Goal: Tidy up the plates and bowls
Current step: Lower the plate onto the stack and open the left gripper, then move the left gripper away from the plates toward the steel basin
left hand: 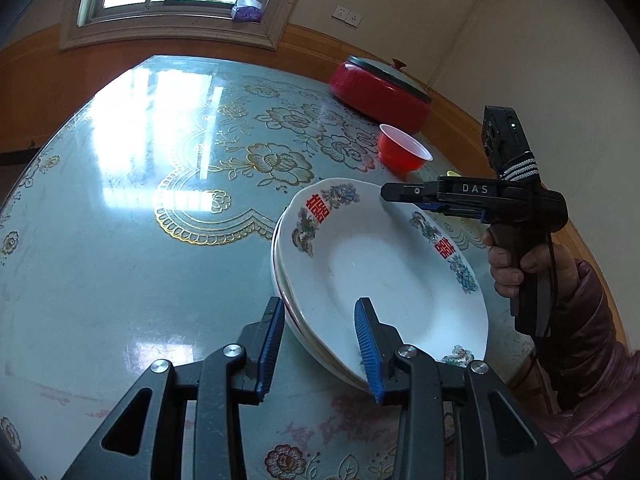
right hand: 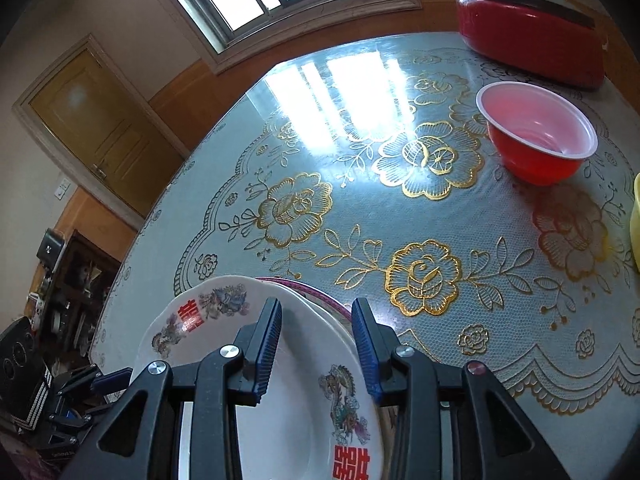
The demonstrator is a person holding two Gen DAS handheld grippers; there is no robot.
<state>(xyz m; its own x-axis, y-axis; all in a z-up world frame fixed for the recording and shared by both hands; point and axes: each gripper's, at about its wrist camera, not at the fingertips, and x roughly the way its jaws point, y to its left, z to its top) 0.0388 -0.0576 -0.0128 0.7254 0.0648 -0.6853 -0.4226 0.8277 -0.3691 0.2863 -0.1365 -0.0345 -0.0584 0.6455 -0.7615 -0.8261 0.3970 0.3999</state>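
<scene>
A stack of white plates with red characters and dragon prints (left hand: 380, 264) lies on the table; it also shows in the right wrist view (right hand: 280, 420). My left gripper (left hand: 320, 320) is open, its jaws astride the stack's near rim. My right gripper (right hand: 316, 320) is open, its jaws astride the stack's far rim; it shows in the left wrist view (left hand: 404, 196) over the top plate. A red plastic bowl (left hand: 402, 154) stands upright beyond the plates, also in the right wrist view (right hand: 536, 132).
A red lidded pot (left hand: 380, 90) sits at the table's far side, also in the right wrist view (right hand: 528, 24). A yellow object (right hand: 635, 224) is at the right edge. The table (left hand: 140, 220) has a glossy floral cover. A window and a door are behind.
</scene>
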